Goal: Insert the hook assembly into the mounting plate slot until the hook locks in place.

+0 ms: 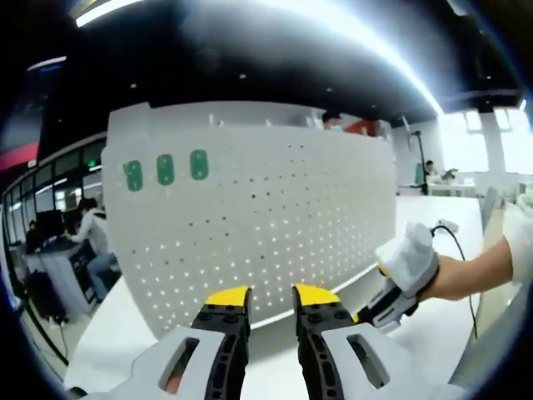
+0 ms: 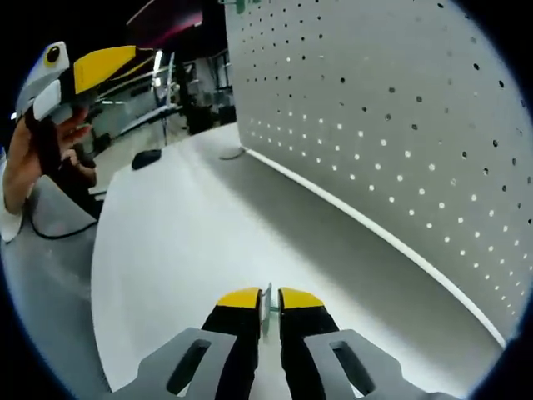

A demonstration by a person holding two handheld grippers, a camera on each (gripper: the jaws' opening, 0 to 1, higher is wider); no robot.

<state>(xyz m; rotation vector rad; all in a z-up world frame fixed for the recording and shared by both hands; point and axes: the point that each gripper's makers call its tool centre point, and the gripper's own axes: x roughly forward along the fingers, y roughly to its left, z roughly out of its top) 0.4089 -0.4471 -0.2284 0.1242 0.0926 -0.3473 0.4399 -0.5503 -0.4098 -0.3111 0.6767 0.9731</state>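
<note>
A white perforated mounting plate (image 1: 275, 208) stands upright on the white table (image 1: 117, 333). Three green hooks (image 1: 166, 170) sit in its upper left holes. My left gripper (image 1: 271, 298) is open in front of the plate's lower edge, with nothing between its yellow tips. From the right, a hand holds my right gripper (image 1: 391, 292) low near the plate's right end. In the right gripper view the plate (image 2: 400, 108) runs along the right side. There my right gripper (image 2: 269, 302) is shut on a thin, pale green hook assembly (image 2: 267, 312) above the table. The left gripper (image 2: 117, 60) is held up at the upper left.
A dark mouse-like object (image 2: 146, 158) lies on the table's far part, and a black cable (image 1: 463, 258) trails past the hand. People sit at desks beyond the table's left side (image 1: 87, 242). Bare table surface (image 2: 191, 242) stretches along the plate's foot.
</note>
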